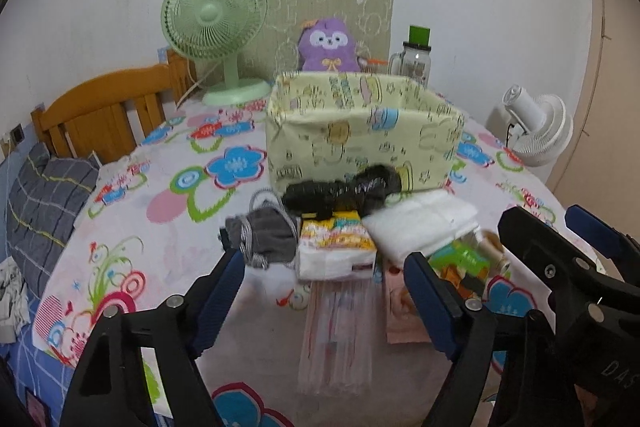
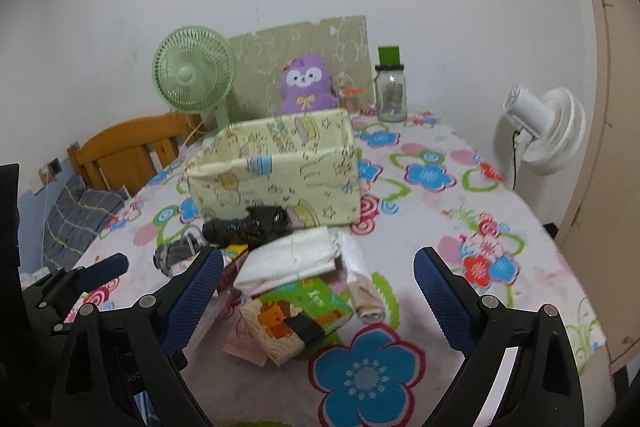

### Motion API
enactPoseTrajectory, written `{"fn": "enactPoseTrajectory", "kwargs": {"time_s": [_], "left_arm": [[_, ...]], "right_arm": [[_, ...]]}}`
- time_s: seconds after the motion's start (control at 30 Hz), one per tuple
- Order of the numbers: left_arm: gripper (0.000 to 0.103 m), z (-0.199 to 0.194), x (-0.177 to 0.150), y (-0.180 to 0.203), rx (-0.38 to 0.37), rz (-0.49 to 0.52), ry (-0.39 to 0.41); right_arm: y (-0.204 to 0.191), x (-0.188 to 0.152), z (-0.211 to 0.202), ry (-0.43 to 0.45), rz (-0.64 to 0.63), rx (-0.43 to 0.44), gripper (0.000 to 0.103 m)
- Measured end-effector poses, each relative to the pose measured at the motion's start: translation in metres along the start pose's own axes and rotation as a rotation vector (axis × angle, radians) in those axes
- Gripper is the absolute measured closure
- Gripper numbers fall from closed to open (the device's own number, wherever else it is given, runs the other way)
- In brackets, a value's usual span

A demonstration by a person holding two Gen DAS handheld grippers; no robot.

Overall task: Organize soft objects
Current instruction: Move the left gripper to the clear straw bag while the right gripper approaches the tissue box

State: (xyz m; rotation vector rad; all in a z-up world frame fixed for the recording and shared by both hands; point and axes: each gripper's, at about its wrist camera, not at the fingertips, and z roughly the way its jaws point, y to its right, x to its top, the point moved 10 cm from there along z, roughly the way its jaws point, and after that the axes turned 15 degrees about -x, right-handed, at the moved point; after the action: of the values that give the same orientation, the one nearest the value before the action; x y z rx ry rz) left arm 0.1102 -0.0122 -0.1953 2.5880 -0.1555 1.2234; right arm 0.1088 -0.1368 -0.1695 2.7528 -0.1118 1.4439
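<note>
Closest to the lens, the left gripper (image 1: pixel 324 291) stands with its blue-padded jaws apart and nothing between them, hanging above a clear sleeve of striped plastic (image 1: pixel 338 339) that lies flat on the flowered tablecloth (image 1: pixel 132 227). Just beyond sits the jumble to be sorted: a tissue pack (image 1: pixel 336 247) with a yellow printed top, a grey sock-like bundle (image 1: pixel 266 237) touching its left side, a crinkled black bag (image 1: pixel 340 193) behind it, and a folded white cloth (image 1: pixel 424 227) leaning over a green packet (image 1: pixel 466 259). All of it rests right in front of the pale yellow fabric box (image 1: pixel 360 131), which looks empty from here, so none of the sorting seems done. The right gripper (image 2: pixel 318 297) is likewise released and empty, poised over the white cloth (image 2: pixel 292 259) and a cartoon-printed packet (image 2: pixel 276 327) under it. My guess is the step in hand is the first pick. To do it well, each tool should settle on one item only: the left straight down over the tissue pack, pads on its two long sides, clear of the sock; the right on the cloth's thick folded edge rather than a loose corner, or it will unfurl and drag the packets. Lift high enough to clear the box's soft rim before letting go. A green fan (image 1: pixel 214 27) and a purple plush (image 1: pixel 330 45) stand well behind, out of the way.
</note>
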Motion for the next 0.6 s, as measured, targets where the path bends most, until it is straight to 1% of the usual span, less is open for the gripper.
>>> {"fn": "enactPoseTrajectory", "kwargs": {"time_s": [0.23,0.43,0.53,0.57,0.6], "left_arm": [[0.025,0.013,-0.015,-0.003,-0.006,-0.015,-0.039],[0.031,0.026,-0.026,-0.002,-0.018,-0.022,-0.081],[0.036,0.031,-0.029,-0.004,-0.020,-0.027,-0.093],[0.040,0.033,-0.031,-0.005,-0.022,-0.031,-0.100],[0.046,0.035,-0.032,-0.005,-0.024,-0.035,-0.108]], "right_arm": [[-0.007,-0.016,0.015,-0.044,-0.006,0.002,0.008],[-0.015,-0.028,0.029,-0.096,-0.020,-0.001,0.009],[-0.018,-0.033,0.035,-0.121,-0.022,-0.005,0.009],[-0.020,-0.035,0.037,-0.132,-0.023,-0.007,0.010],[-0.020,-0.037,0.039,-0.142,-0.023,-0.007,0.011]]}}
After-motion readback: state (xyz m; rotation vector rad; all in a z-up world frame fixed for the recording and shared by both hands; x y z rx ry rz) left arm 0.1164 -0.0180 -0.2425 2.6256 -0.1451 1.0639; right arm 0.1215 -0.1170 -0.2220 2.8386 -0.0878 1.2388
